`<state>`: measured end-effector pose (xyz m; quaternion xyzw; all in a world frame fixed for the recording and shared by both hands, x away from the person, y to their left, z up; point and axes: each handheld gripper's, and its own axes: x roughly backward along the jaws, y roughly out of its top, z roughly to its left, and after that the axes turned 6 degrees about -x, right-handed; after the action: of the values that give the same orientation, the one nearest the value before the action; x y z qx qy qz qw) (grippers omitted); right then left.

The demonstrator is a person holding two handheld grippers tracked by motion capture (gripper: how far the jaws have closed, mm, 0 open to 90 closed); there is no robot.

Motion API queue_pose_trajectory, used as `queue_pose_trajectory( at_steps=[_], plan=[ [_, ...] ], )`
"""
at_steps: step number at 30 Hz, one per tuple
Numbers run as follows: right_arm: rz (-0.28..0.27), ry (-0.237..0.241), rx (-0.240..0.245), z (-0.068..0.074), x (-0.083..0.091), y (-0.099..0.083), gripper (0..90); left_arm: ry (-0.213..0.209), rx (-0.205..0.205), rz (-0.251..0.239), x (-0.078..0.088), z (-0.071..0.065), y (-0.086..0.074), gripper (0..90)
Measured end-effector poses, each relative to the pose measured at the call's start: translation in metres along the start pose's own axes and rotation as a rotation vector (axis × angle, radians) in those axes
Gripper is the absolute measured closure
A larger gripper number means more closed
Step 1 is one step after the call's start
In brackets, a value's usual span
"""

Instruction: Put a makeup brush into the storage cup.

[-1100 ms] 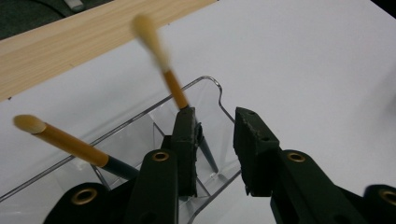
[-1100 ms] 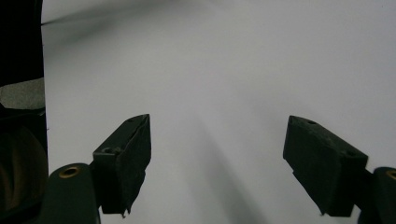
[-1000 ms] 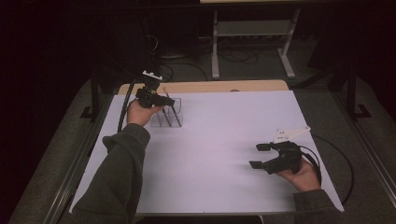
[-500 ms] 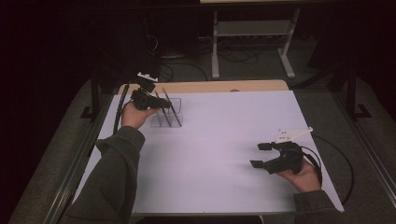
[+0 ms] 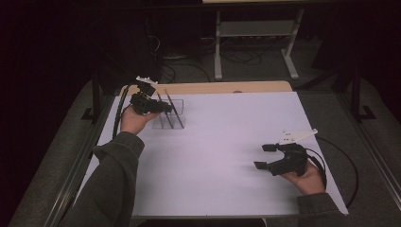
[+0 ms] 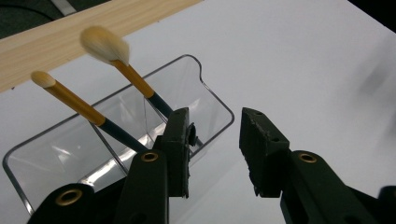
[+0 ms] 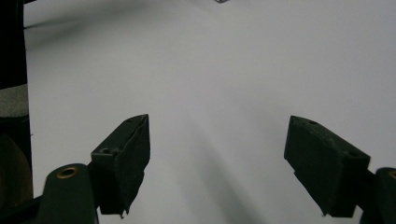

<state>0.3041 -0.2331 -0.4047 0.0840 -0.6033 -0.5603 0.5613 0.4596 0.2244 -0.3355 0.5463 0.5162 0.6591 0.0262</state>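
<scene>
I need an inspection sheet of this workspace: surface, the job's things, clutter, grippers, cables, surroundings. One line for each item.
Surface: white tabletop sheet with a bare wooden strip at the far edge.
Job's things: clear plastic divided holder; two orange-handled brushes with pale bristles, large brush and small brush, lean inside it.
Clutter: nothing seen.
Grippers: left gripper beside the holder, jaws just opening, nothing between them; right gripper open above the bare sheet.
Cables: black cable loops from the right gripper.
Surroundings: dark room, grey metal stand, floor wires.
</scene>
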Motion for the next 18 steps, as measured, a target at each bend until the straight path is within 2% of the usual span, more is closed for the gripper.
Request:
queue_pose_trajectory(
  at_steps=[6, 16, 17, 18],
  plan=[
    [-0.002, -0.009, -0.004, -0.001, 0.001, 0.0, 20.9, -0.005, -0.022, 0.006, 0.003, -0.005, 0.0, 60.7],
    [-0.003, -0.017, 0.001, -0.001, 0.001, -0.001, 19.4, -0.021, -0.016, 0.002, 0.008, -0.011, -0.009, 56.5],
    [-0.004, -0.018, 0.0, -0.001, 0.001, -0.001, 19.2, -0.017, -0.03, 0.011, 0.009, -0.012, -0.01, 56.2],
    [-0.004, -0.019, 0.0, -0.001, 0.001, -0.001, 19.3, -0.016, -0.028, 0.004, 0.01, -0.013, -0.011, 56.2]
  ],
)
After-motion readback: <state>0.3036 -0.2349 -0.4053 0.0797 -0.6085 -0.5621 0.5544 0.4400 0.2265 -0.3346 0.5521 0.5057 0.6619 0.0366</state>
